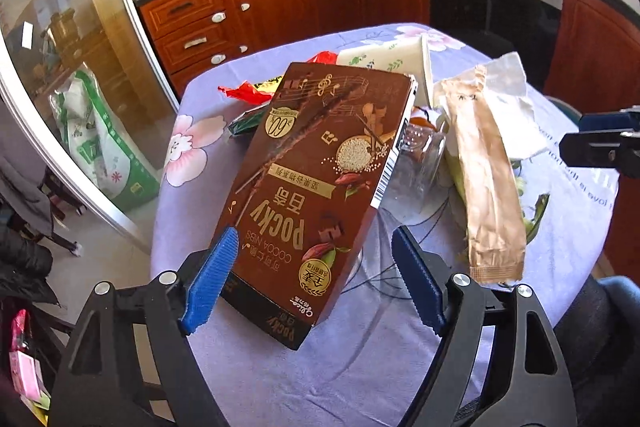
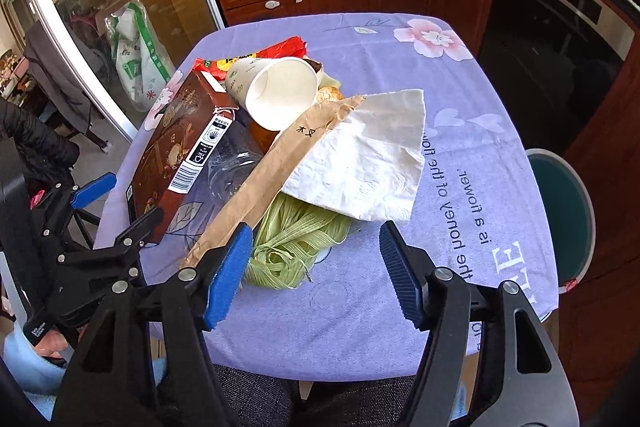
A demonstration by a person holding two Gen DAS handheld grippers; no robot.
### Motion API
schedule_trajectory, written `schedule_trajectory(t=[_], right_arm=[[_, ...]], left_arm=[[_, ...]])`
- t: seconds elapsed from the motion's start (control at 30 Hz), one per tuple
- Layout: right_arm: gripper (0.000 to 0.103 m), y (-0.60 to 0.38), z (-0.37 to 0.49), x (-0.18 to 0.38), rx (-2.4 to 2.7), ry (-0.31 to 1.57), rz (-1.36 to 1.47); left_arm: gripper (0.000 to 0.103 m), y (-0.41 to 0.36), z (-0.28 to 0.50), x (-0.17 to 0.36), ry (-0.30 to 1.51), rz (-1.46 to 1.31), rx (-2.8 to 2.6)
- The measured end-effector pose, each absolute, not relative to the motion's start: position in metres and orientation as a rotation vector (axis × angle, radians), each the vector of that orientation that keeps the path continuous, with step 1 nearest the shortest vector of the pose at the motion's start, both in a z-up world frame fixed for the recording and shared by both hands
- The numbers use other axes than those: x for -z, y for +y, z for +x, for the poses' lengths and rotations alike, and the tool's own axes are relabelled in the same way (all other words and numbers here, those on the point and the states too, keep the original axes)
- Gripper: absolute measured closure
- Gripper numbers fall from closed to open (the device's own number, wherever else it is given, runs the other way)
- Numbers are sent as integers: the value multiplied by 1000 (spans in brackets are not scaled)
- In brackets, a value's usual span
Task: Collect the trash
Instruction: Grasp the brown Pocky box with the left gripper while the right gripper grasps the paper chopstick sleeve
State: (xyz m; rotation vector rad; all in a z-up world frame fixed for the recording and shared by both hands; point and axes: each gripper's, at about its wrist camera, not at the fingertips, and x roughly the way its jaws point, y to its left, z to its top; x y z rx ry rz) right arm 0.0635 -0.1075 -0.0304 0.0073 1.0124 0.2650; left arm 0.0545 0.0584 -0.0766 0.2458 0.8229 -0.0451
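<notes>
Trash pile sits mid-desk on the lilac flower-print cloth (image 2: 460, 155).

Left tongs (image 1: 314, 279): jaws wide. The brown cardboard Pocky box (image 1: 316, 183) stands tilted between them; the left blue pad (image 1: 210, 279) is at the box's edge, contact unclear, and the right pad stands clear of it. Box bottom corner rests on the desk. Not a visible grip.

Right tongs (image 2: 316, 273): jaws apart, nothing pinched. The tip of the long tan paper sleeve (image 2: 272, 171) lies just beside the left pad; the pale green corn husks (image 2: 296, 239) lie between and just ahead of the jaws.

Hard to read:
- clear glass jar (image 2: 230, 167) is mostly hidden behind box and sleeve
- white paper cup (image 2: 276, 95) lies on its side, covering what's behind it
- red snack wrapper (image 2: 256, 57) half buried
- white paper napkin (image 2: 368, 159) overlaps husks and sleeve
- teal round bin (image 2: 560, 211) beside the desk is cut off by the cloth edge
</notes>
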Motion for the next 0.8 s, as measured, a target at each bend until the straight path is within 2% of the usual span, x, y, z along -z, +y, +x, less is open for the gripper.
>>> schedule_trajectory(t=[0.23,0.43,0.47,0.5,0.57,0.63,0.73,0.8], right_arm=[[37,-106,68,37,-271,1026,18],[37,-106,78,47,-278,1046,28],[37,-106,80,48,-281,1047,31],[37,-106,81,48,-286,1045,35],[40,-104,84,49,-303,1050,48],[49,-101,88,50,-336,1060,68],[62,-95,96,53,-384,1084,107],[63,-91,102,56,-404,1100,129]], left_arm=[[20,32,70,114,806,436,-89],[21,37,87,125,825,403,-116],[37,40,87,123,814,391,-114],[41,41,87,120,798,390,-117],[57,45,87,109,779,378,-95],[68,49,86,94,753,362,-87],[76,59,85,70,762,280,-33],[80,65,82,56,763,231,-3]])
